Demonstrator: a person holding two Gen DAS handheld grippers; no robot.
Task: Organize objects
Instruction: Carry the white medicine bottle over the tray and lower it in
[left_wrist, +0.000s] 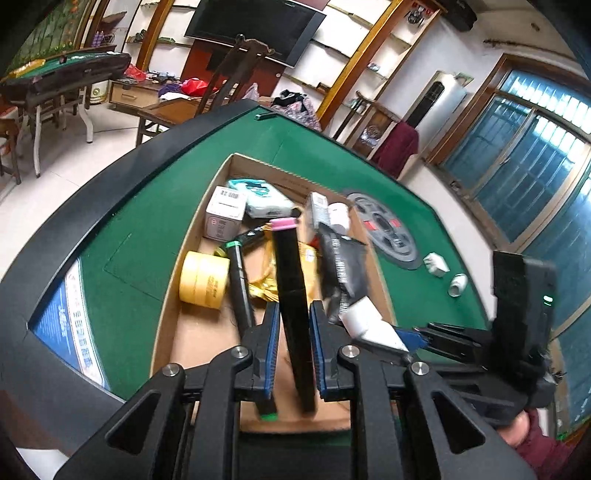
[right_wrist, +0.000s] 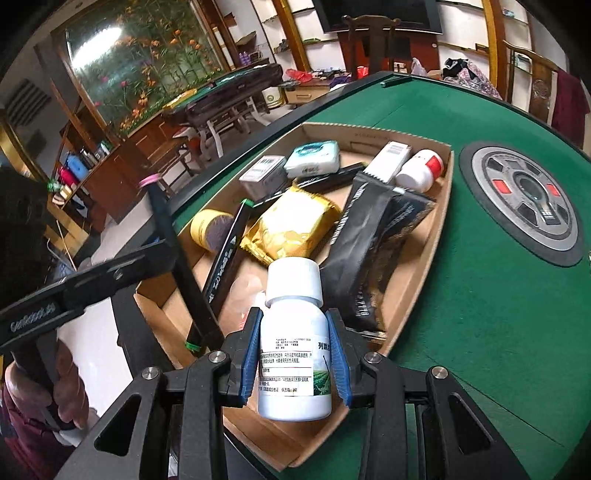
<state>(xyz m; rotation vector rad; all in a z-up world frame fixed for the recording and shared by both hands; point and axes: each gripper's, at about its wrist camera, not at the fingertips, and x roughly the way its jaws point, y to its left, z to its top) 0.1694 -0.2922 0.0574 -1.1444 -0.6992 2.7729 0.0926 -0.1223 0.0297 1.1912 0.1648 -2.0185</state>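
An open cardboard box lies on the green felt table. My left gripper is shut on a black marker with a pink cap, held upright and slightly tilted over the box's near end. My right gripper is shut on a white labelled bottle over the box's near right side. In the box lie a yellow tape roll, a green-capped marker, a gold packet, a black pouch, a wipes pack and small white boxes.
The table's round grey centre plate sits right of the box. Two small white items rest on the felt beyond it. A raised black rim edges the table. A hand holds the left gripper.
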